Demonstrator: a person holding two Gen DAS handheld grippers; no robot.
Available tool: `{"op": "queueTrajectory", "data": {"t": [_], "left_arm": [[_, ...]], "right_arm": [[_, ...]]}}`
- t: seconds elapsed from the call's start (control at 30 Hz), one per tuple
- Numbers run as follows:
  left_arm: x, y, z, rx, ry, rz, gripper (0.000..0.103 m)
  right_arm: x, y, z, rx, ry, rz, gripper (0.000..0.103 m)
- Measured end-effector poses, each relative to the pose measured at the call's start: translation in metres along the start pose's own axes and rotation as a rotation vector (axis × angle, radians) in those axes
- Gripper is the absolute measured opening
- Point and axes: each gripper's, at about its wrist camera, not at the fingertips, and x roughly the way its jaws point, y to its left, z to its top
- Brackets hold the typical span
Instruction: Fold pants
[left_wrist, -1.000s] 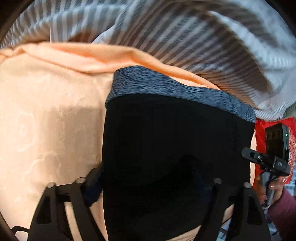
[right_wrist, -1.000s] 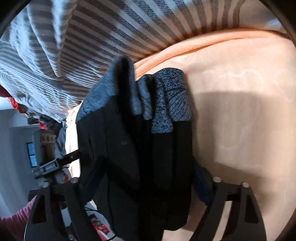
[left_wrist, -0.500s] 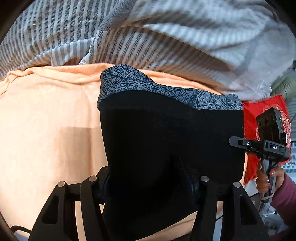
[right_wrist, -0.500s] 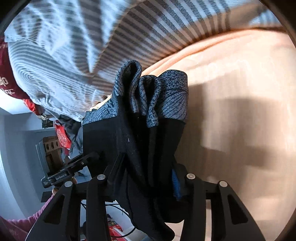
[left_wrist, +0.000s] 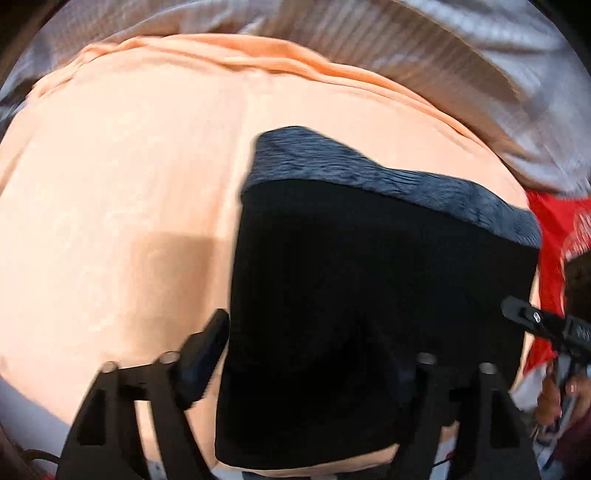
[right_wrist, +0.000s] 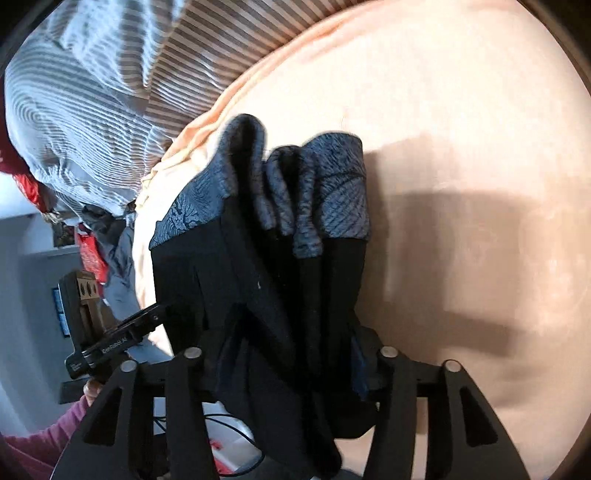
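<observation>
So in the left wrist view, the peach bedsheet (left_wrist: 122, 206) fills the left half of the frame, and the left gripper (left_wrist: 317, 354) comes up from the bottom edge with its jaws spreading. The left finger (left_wrist: 201, 354) stands clear of the cloth, just beside the black pants (left_wrist: 369, 295), so no clamp on that side; the other finger is lost against the black fabric, can't tell if it touches. The pants hang center to right with the grey patterned waistband (left_wrist: 388, 181) on top, and the striped duvet (left_wrist: 461, 55) runs across the upper right. In the right wrist view, the striped duvet (right_wrist: 92, 92) sits upper left, the other gripper and a hand (right_wrist: 92, 387) show at lower left, and the right gripper (right_wrist: 291, 354) at bottom center is opening too, with the bunched pants (right_wrist: 266, 295) filling the gap between its fingers. Bedsheet (right_wrist: 461, 166) takes the right side.
</observation>
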Motion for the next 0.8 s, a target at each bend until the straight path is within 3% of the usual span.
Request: {"op": "queueTrajectory", "data": {"t": [0.2,0.3,0.33,0.4,0.8], "left_arm": [[-0.023,-0.010,-0.009,0.018,-0.038,0.141,0.081],[-0.036,-0.012,-0.012,0.011,-0.038,0.171,0.082],[-0.039,-0.014,-0.014,0.012,-0.039,0.185,0.093],[-0.050,-0.019,-0.018,0.007,-0.048,0.211,0.102],[-0.091,-0.047,-0.055,0.039,-0.034,0.234,0.102]], "right_arm": [[-0.009,0.023,0.001,-0.094,-0.007,-0.223,0.073],[-0.019,0.028,-0.001,-0.105,-0.003,-0.322,0.077],[-0.025,0.027,-0.005,-0.105,-0.001,-0.338,0.077],[-0.032,0.032,-0.008,-0.102,-0.006,-0.358,0.081],[-0.079,0.086,-0.048,-0.183,-0.065,-0.436,0.095]]}}
